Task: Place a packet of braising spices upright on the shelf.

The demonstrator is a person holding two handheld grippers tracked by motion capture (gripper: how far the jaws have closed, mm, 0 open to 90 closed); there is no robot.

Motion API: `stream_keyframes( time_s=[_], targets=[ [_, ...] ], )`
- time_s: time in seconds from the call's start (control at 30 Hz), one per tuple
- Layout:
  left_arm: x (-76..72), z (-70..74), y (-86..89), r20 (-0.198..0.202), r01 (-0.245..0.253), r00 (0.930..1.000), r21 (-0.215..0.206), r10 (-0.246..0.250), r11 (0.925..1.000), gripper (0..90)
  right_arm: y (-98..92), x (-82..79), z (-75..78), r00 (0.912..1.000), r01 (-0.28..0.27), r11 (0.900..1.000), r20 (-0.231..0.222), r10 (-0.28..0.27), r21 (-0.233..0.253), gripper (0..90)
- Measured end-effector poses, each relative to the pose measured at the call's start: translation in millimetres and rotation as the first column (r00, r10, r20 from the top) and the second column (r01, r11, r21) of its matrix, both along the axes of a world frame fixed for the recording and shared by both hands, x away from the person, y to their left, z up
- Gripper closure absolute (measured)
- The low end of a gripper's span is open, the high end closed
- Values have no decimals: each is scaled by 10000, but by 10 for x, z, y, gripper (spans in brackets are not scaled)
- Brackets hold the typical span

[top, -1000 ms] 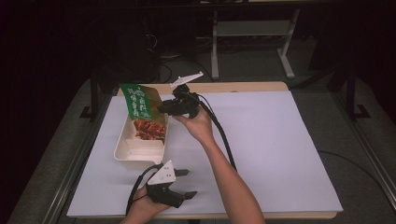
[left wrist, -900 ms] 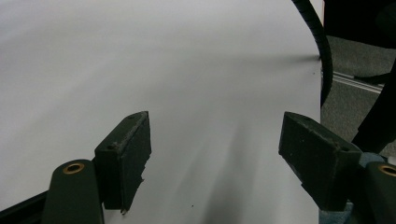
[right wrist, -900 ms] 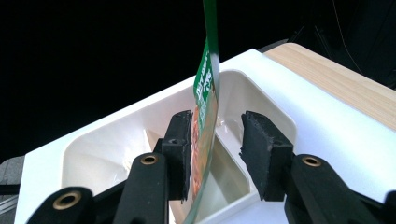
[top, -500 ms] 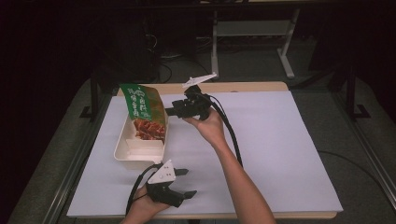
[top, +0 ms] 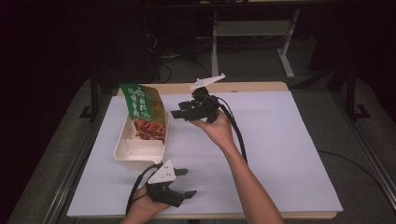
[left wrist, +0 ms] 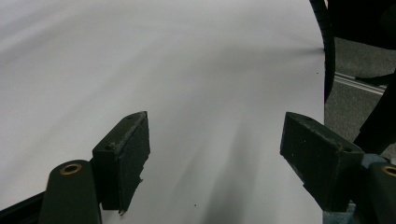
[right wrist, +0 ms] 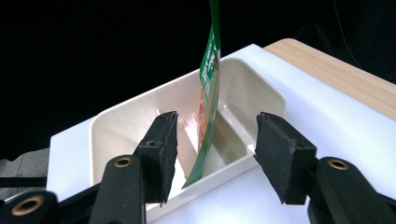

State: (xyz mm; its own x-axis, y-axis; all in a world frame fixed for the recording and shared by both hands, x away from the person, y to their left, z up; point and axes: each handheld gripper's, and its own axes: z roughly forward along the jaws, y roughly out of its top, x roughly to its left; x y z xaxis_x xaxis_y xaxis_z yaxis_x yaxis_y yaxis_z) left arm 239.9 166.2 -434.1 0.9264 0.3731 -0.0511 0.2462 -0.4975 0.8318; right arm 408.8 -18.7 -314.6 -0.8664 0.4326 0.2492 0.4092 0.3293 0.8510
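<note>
Darkness covers the room beyond the table [top: 280, 86], so the stands and cables at the back are hard to make out; a white sheet [top: 280, 154] covers most of the wooden top. The green snack pouch [top: 144, 112] stands tilted in the cream tray [top: 122, 150] at the left side of the sheet; its lower end is hidden behind the tray wall in the right gripper view, where the pouch [right wrist: 208, 98] shows edge-on and its top is cut off by the frame; the print on it is too small to read. The right gripper [top: 176, 113] is held above the sheet just beside the pouch, pointed at it; its jaws stand wide apart with the pouch between them in the line of sight, well short of touching, and they hold nothing. The left gripper [top: 186, 183] rests low near the front edge of the sheet; its jaws are likewise spread wide over bare white surface, gripping nothing. The person's left hand [top: 142, 209] is partly cut off at the bottom edge.
</note>
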Motion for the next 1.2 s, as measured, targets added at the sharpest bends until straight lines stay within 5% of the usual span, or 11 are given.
stream_keyframes(
  time_s=[1.2],
  targets=[
    [38, 7, 44, -87, -234, 9997, -108, 233, 9997, 233, -737, -247, -137, 9970, 731, 9971, -250, -737, -223, 412]
  ],
)
